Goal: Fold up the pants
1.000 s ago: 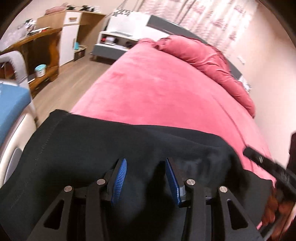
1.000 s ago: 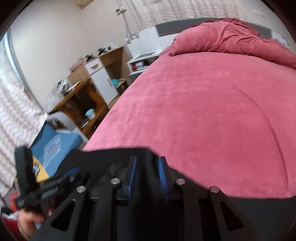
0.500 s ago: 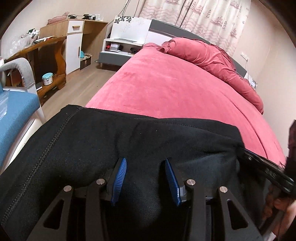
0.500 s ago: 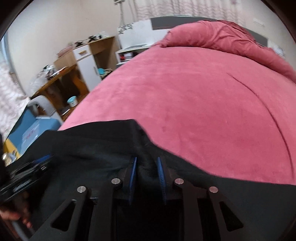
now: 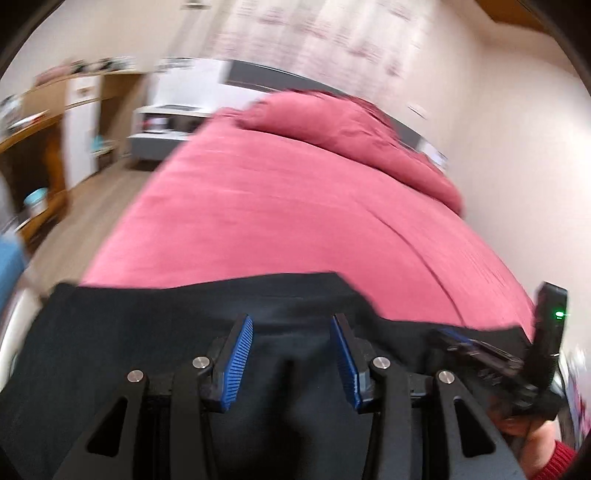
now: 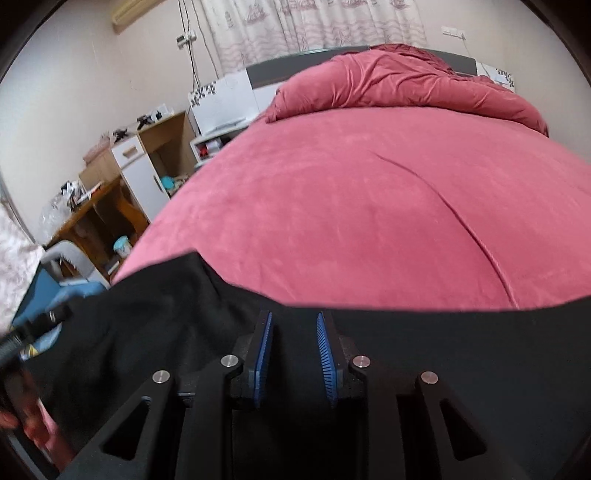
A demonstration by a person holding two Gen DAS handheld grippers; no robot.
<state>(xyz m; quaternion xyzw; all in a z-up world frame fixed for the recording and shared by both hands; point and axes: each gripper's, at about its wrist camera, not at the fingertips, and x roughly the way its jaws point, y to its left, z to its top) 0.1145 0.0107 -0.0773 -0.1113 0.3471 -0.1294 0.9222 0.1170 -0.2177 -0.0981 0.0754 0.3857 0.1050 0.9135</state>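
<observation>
Holding the black pants (image 5: 122, 354) across the bed (image 5: 280, 214), I see cloth bunched between both the left gripper (image 5: 291, 347) and right gripper (image 6: 294, 343), each clamped on it.

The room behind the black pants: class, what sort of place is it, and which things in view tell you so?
Most likely a home bedroom. A wide bed under a pink-red cover fills the view, with a bunched duvet against the dark headboard. Patterned curtains hang behind it, and a wooden desk stands alongside.
</observation>
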